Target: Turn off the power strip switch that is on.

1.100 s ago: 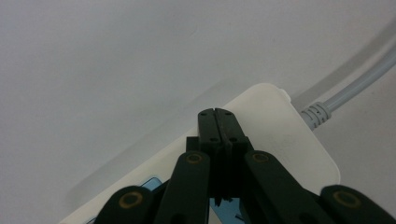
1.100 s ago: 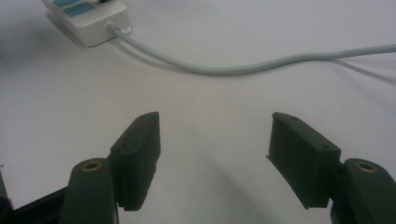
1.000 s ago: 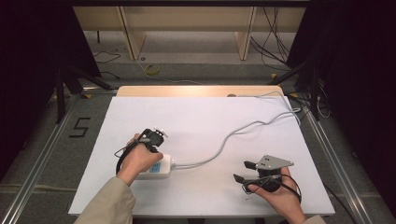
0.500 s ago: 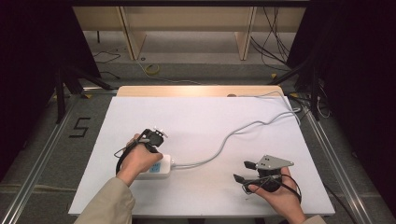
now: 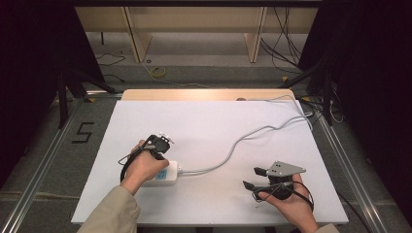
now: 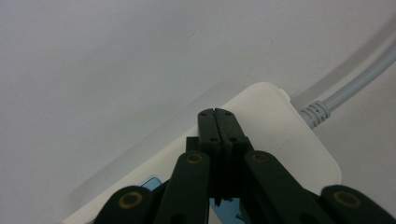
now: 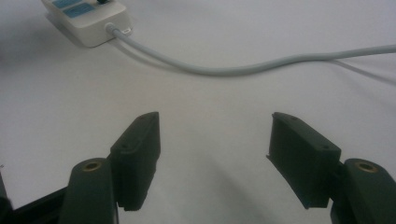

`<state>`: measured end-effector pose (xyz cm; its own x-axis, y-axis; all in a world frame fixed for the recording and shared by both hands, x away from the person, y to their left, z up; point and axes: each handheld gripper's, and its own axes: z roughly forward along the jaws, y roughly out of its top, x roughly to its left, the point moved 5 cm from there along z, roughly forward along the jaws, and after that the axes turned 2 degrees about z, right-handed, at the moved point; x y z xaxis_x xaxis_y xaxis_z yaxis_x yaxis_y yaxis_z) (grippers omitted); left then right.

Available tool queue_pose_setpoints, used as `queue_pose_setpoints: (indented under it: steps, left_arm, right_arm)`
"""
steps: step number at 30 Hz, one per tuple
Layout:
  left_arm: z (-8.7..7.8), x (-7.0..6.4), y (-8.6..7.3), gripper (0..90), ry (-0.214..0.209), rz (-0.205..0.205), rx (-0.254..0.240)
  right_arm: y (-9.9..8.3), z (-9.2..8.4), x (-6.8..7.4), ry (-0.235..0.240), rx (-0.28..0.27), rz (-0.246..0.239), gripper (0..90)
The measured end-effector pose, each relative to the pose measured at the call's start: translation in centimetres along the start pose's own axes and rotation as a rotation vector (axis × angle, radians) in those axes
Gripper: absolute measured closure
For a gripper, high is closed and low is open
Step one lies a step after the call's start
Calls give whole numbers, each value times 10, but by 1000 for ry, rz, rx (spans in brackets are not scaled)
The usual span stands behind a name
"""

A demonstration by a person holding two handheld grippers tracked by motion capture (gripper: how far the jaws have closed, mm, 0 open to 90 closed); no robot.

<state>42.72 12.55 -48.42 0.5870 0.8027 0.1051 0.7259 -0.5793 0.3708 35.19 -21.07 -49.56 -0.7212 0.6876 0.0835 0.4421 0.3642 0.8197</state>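
One white power strip (image 5: 163, 175), one grey cable (image 5: 233, 148), two claws, one white table (image 5: 218, 121).

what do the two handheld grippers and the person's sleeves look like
Both grippers have black jaws on black linkage arms with brass-coloured pivot rings. The right gripper carries a grey three-cornered plate on top, and a thin black cable loops from it. The left gripper is black too, with its own black cable. The left sleeve is beige.

Probably lab: aluminium rails (image 5: 43, 162), black curtains (image 5: 34, 58).
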Motion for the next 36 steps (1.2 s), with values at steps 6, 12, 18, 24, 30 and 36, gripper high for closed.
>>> queue_pose_setpoints:
  steps: [6,12,18,24,30,36]
  left_arm:
    - [-3,0,1,899,-13,-1,-13]
    - [-3,-1,1,899,-17,0,-16]
    - [-4,-1,1,898,-16,3,-25]
    - [-10,0,3,897,-7,1,-80]
    - [-16,3,4,896,10,3,-136]
    - [-22,3,5,895,10,10,-213]
  right_arm:
    - [0,0,0,1,0,1,347]
    - [0,0,0,2,4,4,347]
    - [0,0,0,1,0,8,347]
    - [0,0,0,1,2,11,347]
    - [0,0,0,1,1,11,347]
    - [0,0,0,1,-2,12,347]
